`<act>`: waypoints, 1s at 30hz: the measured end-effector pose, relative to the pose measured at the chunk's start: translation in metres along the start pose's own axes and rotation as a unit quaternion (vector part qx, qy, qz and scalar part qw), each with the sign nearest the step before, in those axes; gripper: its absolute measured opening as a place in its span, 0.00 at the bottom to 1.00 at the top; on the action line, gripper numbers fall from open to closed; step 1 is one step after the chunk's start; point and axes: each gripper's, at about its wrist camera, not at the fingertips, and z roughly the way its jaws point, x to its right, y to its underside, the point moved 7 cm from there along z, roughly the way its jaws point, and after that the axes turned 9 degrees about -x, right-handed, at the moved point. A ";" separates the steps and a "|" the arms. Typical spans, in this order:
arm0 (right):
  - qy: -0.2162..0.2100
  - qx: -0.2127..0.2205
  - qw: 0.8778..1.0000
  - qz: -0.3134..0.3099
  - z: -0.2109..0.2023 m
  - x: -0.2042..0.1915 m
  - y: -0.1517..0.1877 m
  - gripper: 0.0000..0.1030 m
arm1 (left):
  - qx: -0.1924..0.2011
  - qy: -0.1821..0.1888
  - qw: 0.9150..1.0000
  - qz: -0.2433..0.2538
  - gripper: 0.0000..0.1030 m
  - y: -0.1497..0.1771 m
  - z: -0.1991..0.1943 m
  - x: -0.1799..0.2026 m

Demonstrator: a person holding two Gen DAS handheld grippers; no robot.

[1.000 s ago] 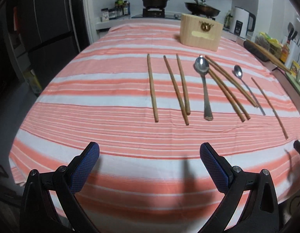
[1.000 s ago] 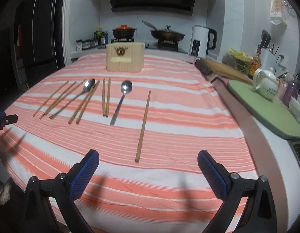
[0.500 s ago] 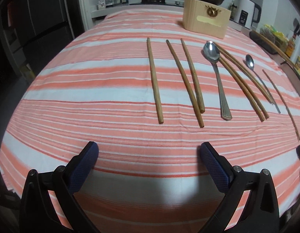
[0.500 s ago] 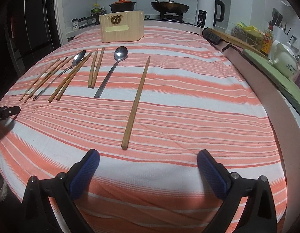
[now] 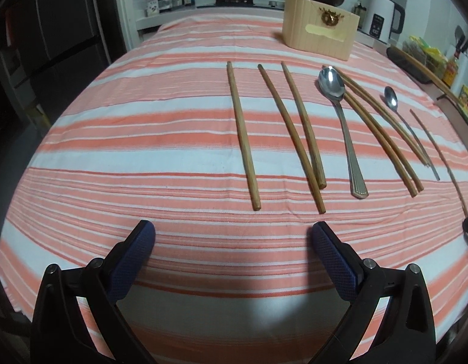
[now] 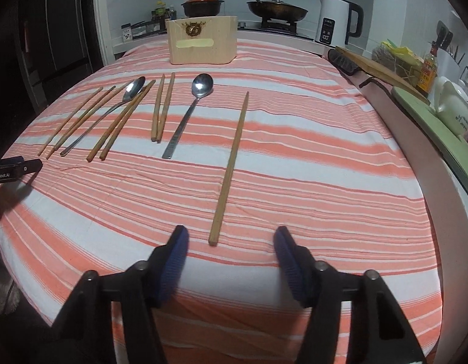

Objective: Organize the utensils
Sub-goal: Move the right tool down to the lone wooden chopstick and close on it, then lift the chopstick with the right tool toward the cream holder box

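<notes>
Approaching for first pick-up: right tool, jaws closing and empty, just short of lone chopstick on striped worktop; left tool apart, idle; next, advance to straddle the near end, clamp.

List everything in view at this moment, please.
chopsticks: 7, wooden, lying on the tablecloth
spoons: 2, silver, among the chopsticks
box: 1, pale wood, far end of the tablecloth
tablecloth: 1, orange and white stripes, under everything
pot: 1, dark with orange lid, at the back
pan: 1, dark, beside the pot
kettle: 1, white, back right
teapot: 1, white, on green mat
left gripper: 1, black with blue pads, open
right gripper: 1, black with blue pads, closing, nothing between its jaws
</notes>
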 end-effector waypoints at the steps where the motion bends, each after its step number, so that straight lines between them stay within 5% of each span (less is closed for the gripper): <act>1: 0.000 0.003 1.000 0.001 0.000 0.000 0.001 0.53 | -0.001 0.000 1.000 0.000 0.99 0.000 0.000 0.000; 3: -0.005 0.008 1.000 0.005 0.000 0.001 0.001 0.51 | -0.007 0.002 1.000 0.002 0.95 -0.002 0.000 0.001; 8: -0.002 0.016 1.000 0.002 0.001 -0.001 -0.003 0.21 | -0.001 0.009 1.000 0.015 0.76 -0.011 0.000 0.007; 9: -0.001 0.015 1.000 0.000 0.001 -0.002 -0.004 0.09 | 0.002 0.010 1.000 0.016 0.68 -0.012 -0.001 0.008; 10: 0.002 0.014 1.000 -0.002 0.002 -0.003 -0.005 0.07 | 0.006 0.013 1.000 0.018 0.62 -0.012 -0.002 0.009; 12: 0.004 0.014 1.000 -0.001 0.003 -0.002 -0.007 0.06 | 0.013 0.016 1.000 0.020 0.32 -0.014 -0.004 0.010; 15: 0.007 0.011 1.000 -0.002 0.007 -0.002 -0.013 0.06 | 0.015 0.028 0.999 0.011 0.07 -0.020 -0.001 0.007; 30: 0.013 0.003 1.000 0.004 0.037 0.015 -0.060 0.06 | 0.013 0.062 0.998 -0.004 0.09 -0.057 0.020 0.002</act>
